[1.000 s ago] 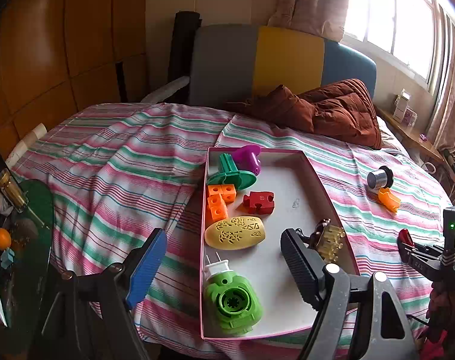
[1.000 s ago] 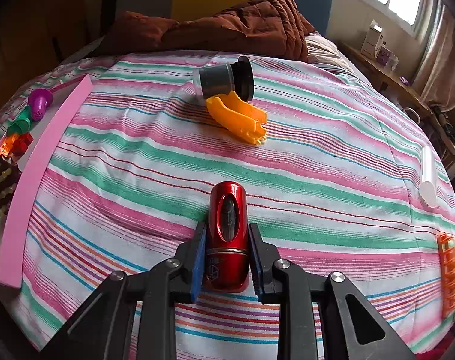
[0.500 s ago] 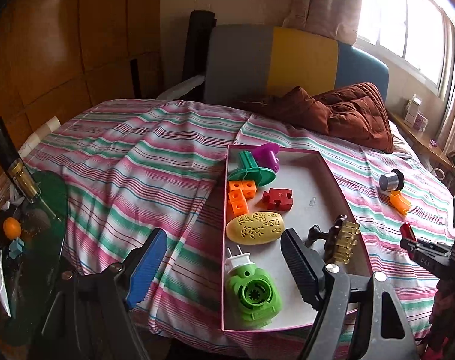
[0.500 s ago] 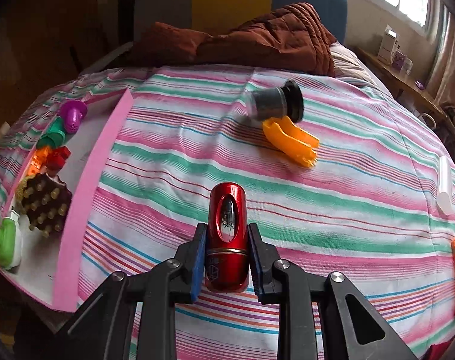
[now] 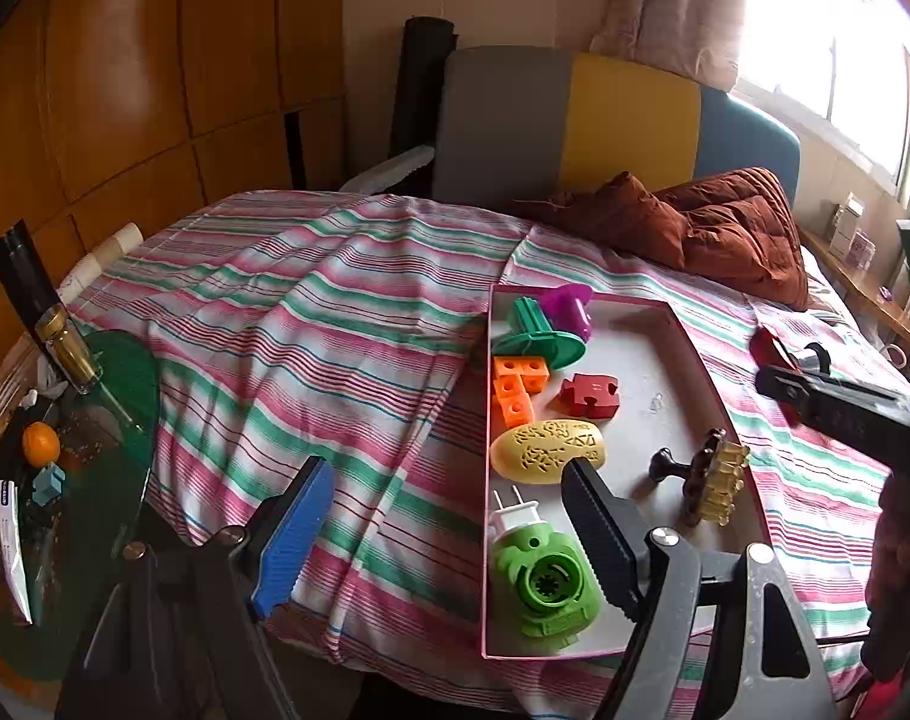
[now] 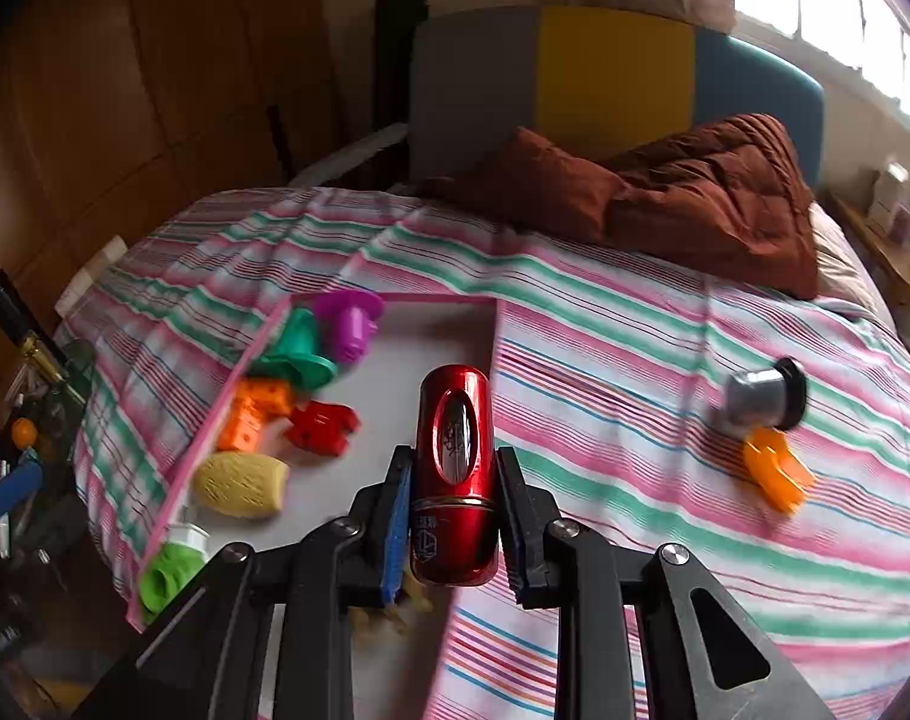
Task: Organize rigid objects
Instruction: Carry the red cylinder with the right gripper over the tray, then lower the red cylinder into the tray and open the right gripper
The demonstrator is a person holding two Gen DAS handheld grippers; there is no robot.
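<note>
My right gripper [image 6: 455,516] is shut on a shiny red cylinder [image 6: 455,468] and holds it in the air over the right edge of the pink-rimmed tray [image 6: 395,298]. The tray [image 5: 635,303] lies on the striped bed and holds a green plug gadget [image 5: 545,585], a yellow oval [image 5: 548,450], orange blocks [image 5: 515,387], a red piece [image 5: 590,396], green and purple parts [image 5: 545,330] and a spiky brush [image 5: 716,483]. My left gripper [image 5: 449,528] is open and empty, low over the bed's near edge, left of the tray. The right gripper shows in the left wrist view [image 5: 839,402].
A silver and black cylinder [image 6: 764,399] and an orange clip [image 6: 776,474] lie on the bed right of the tray. A brown quilt [image 5: 695,228] is heaped at the headboard. A green glass side table [image 5: 119,372] with a bottle and an orange stands at the left.
My right gripper has lifted the red cylinder off the bed and carried it left to the tray's edge. My left gripper has drawn back and turned a little left, still open.
</note>
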